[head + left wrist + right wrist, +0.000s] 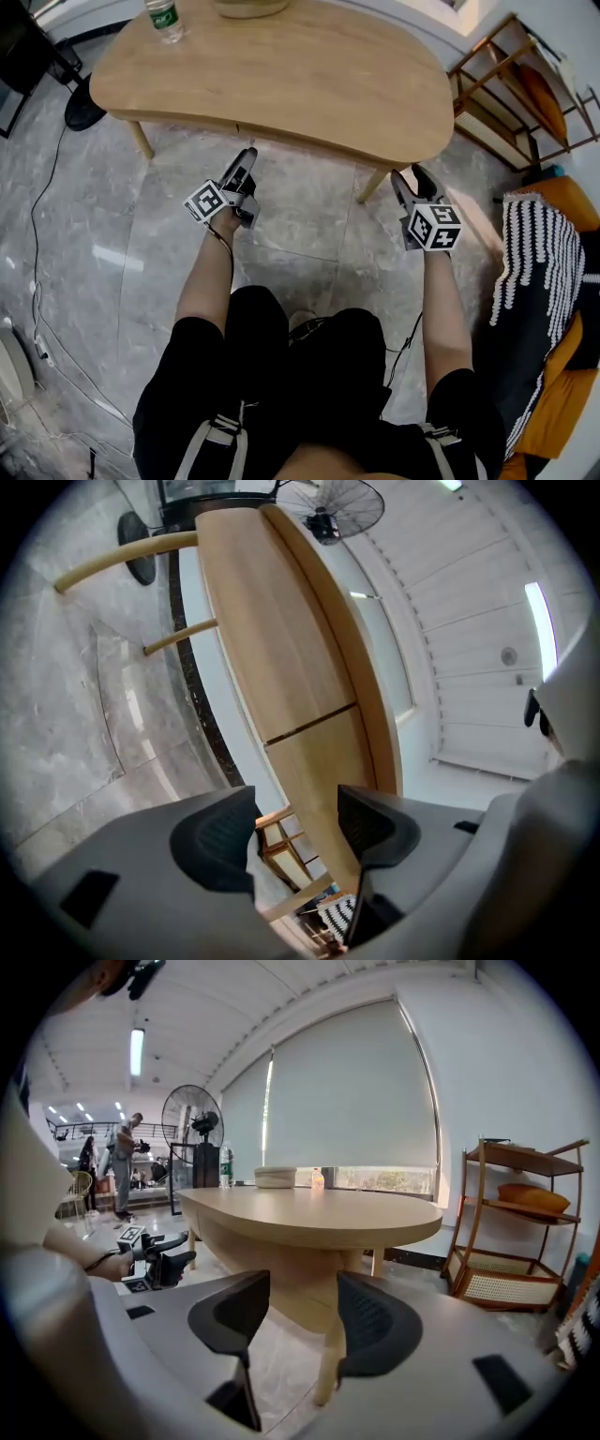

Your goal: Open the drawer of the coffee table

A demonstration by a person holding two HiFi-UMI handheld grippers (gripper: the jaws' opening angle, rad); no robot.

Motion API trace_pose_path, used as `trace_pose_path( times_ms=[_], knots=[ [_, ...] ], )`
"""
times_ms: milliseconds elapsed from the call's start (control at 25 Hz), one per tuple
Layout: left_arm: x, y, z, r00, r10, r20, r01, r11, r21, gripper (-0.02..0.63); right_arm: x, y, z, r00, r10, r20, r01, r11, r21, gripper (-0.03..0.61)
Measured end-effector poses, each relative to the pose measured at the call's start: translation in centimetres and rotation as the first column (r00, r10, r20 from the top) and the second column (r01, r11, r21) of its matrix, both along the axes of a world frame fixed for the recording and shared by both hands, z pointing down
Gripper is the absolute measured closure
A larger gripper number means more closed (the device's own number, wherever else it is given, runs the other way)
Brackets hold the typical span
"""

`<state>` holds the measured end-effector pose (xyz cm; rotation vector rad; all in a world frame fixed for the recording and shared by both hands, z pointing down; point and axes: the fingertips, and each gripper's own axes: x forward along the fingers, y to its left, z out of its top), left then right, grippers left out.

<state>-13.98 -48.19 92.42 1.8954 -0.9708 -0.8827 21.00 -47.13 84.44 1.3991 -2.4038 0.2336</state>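
Observation:
The coffee table (pixel 281 75) has a light wood oval top and thin legs. Its near apron (pixel 187 122) shows a vertical seam between two front panels, also visible in the left gripper view as the seam (pixel 309 722). My left gripper (pixel 247 157) hangs just below the apron near that seam, rolled on its side and open, with nothing between its jaws (pixel 295 827). To the right, by the table's front right leg (pixel 372 185), my right gripper (pixel 412 176) is open and empty (pixel 302 1312), aimed at the table's end.
A water bottle (pixel 165 19) and a bowl (pixel 249 7) stand on the far part of the top. A wooden shelf (pixel 511 84) and an orange seat with a striped throw (pixel 534 253) are at the right. A fan base (pixel 84 108) and cables lie left.

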Motion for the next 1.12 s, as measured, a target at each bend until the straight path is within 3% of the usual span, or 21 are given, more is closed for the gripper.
trace_pose_path(
  times_ms=[160,240,360,480,720,1120],
  knots=[
    [0.4,-2.4,0.5,0.99,0.034,-0.138,-0.03,0.999,0.027,0.337,0.1,-1.6,0.8,1.0,-0.03,-0.002,0.03,1.0,-0.005,0.333],
    [0.8,-3.6,0.5,0.985,0.05,-0.164,-0.044,0.998,0.042,0.333,0.1,-2.2,1.1,0.999,-0.053,-0.003,0.053,0.999,-0.013,0.333],
    [1.3,-5.0,-0.5,0.985,0.072,-0.156,-0.056,0.993,0.107,0.333,-0.3,-2.8,1.4,0.997,-0.081,-0.019,0.081,0.997,-0.02,0.341],
    [1.7,-5.5,-1.3,0.982,0.089,-0.165,-0.062,0.985,0.16,0.336,0.0,-3.1,1.4,0.996,-0.079,-0.049,0.078,0.997,-0.019,0.397],
    [1.9,-4.7,-1.4,0.974,0.099,-0.202,-0.07,0.987,0.147,0.37,0.2,-2.4,1.5,0.993,-0.101,-0.054,0.1,0.995,-0.021,0.411],
    [1.4,1.8,-1.2,0.971,0.176,-0.165,-0.156,0.979,0.129,0.391,0.0,3.6,1.3,0.982,-0.172,-0.081,0.17,0.985,-0.031,0.426]
  ],
)
